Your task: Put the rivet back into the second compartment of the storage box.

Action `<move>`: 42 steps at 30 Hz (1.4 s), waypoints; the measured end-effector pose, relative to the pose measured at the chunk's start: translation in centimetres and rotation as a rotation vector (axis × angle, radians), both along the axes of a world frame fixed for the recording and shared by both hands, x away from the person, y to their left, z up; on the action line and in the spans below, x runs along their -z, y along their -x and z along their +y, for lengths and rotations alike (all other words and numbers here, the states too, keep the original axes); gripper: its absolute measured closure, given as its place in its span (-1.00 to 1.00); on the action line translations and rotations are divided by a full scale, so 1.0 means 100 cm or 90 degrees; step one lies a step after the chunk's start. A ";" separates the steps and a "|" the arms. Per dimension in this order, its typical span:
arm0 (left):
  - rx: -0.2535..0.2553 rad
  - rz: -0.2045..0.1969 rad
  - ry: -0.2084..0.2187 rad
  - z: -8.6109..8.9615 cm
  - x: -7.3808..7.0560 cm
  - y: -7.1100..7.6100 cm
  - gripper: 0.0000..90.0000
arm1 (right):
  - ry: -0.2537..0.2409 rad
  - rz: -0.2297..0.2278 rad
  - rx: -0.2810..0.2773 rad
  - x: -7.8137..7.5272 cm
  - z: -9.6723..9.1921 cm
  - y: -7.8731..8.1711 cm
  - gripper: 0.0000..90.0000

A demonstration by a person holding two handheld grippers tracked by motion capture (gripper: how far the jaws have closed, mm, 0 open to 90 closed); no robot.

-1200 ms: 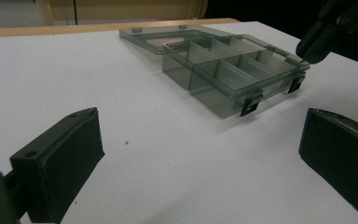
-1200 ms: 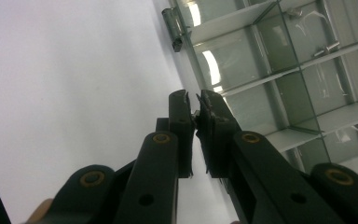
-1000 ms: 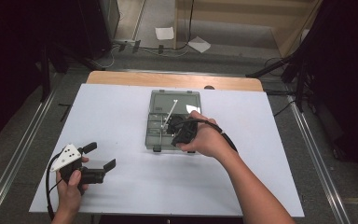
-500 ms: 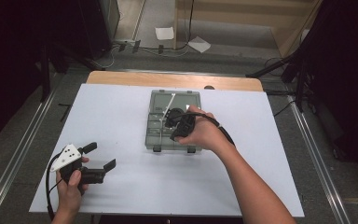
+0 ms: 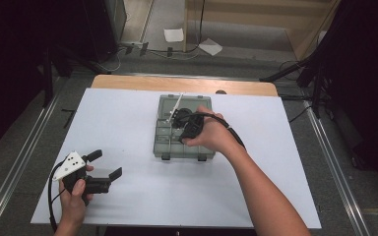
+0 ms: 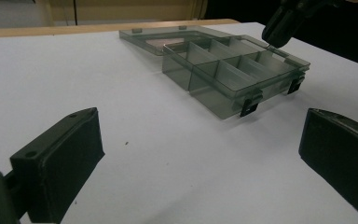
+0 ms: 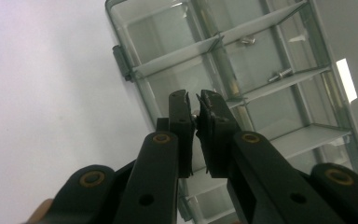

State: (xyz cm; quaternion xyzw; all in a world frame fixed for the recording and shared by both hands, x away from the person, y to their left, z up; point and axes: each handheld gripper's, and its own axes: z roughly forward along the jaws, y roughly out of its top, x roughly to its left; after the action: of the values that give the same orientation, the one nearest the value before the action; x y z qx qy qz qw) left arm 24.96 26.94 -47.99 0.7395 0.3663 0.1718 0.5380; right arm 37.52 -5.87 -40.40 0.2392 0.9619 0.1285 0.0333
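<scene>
A clear grey compartment box (image 5: 167,143) lies open mid-table, its lid (image 6: 144,38) flat behind it. Two small screws (image 7: 246,41) lie in its far compartments. My right gripper (image 5: 177,118) hovers over the box's middle, pointing down. In the right gripper view its jaws (image 7: 194,100) are shut, with a small silvery screw pinched between the pads. My left gripper (image 5: 104,164) rests at the near left of the table, apart from the box. Its jaws stand wide open with nothing between them (image 6: 200,154). The right gripper's tip (image 6: 282,25) shows above the box's far corner.
A white sheet (image 5: 128,123) covers the table, with a wooden strip (image 5: 128,82) along the far edge. Metal rails (image 5: 24,162) run down both sides. Cables and papers (image 5: 209,46) lie on the floor beyond.
My right hand has shifted a little toward the far side of the box, still shut. The left hand and gripper have kept still.
</scene>
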 end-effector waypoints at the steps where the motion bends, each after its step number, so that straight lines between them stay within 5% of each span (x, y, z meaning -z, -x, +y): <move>1: 0.000 0.000 0.000 0.000 0.000 0.000 -1.00 | -0.002 0.001 0.000 0.000 0.001 -0.002 0.89; 42: 0.002 0.002 -0.003 -0.002 -0.001 0.000 -1.00 | 0.014 0.014 0.036 0.012 0.016 -0.054 0.89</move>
State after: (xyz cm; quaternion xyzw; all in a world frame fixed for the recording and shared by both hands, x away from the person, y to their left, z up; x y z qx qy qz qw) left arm 24.91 26.79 -47.91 0.7415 0.3654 0.1709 0.5362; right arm 42.95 -4.24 -41.59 0.2674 0.9563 0.1144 0.0292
